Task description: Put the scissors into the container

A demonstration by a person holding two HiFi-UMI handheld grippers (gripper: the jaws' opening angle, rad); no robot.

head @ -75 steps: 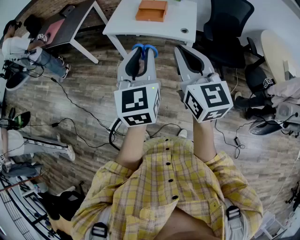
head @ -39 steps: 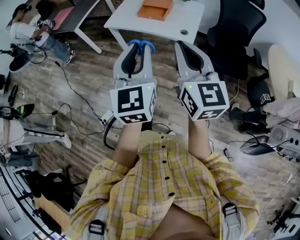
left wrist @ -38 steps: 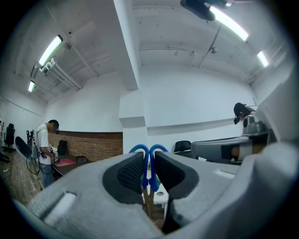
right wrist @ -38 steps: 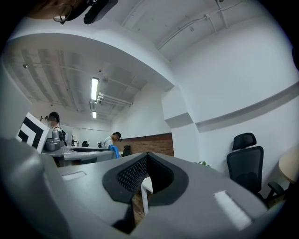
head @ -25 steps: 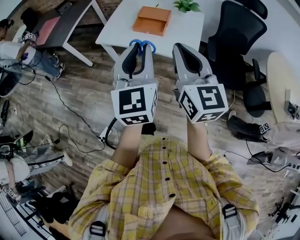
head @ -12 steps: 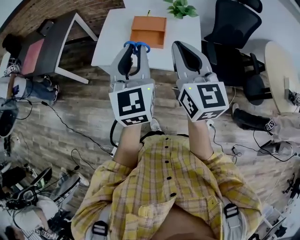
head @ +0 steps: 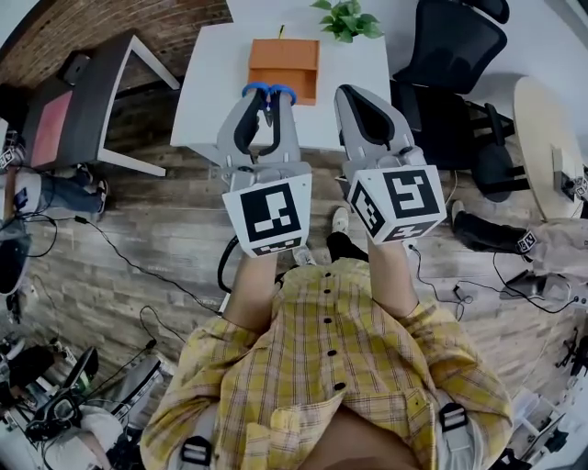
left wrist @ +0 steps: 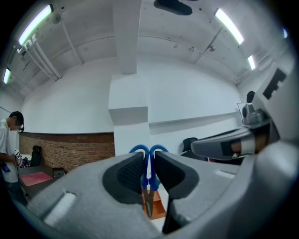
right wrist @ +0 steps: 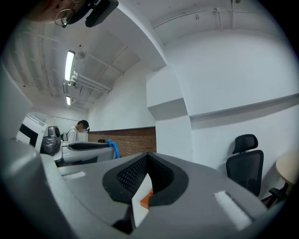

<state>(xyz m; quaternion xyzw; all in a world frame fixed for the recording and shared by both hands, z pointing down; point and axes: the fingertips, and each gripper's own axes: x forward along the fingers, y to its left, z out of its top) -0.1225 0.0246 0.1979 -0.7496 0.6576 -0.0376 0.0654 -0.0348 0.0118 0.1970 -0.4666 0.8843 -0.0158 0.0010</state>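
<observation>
Scissors [left wrist: 140, 150] with blue handles are in the left gripper [head: 268, 99]: its fingers are clenched on them just under the handle loops, so the loops stand out past the fingertips and the blades run back between the fingers. The right gripper [right wrist: 147, 156] has its fingers pressed together with nothing between them, and it is held close beside the left one. Both are above the floor, before the near edge of the white bench [head: 216, 92]. The orange container [head: 284, 57] lies on the far half of this bench, about midway between its left and right edges, and a small plant [head: 345, 18] stands toward the far right corner. I think the main danger is the grip, because it takes only a narrow part of the scissors, so a quick tilt could let them turn or slip out before the container. The loops go first, so they may also catch the container's near wall and push the light box toward the far edge. The right gripper could bump the left one. Room looks good: the bench is bare from its near edge up to the container, and only the black chair [head: 450, 50] stands near the right edge.
</observation>
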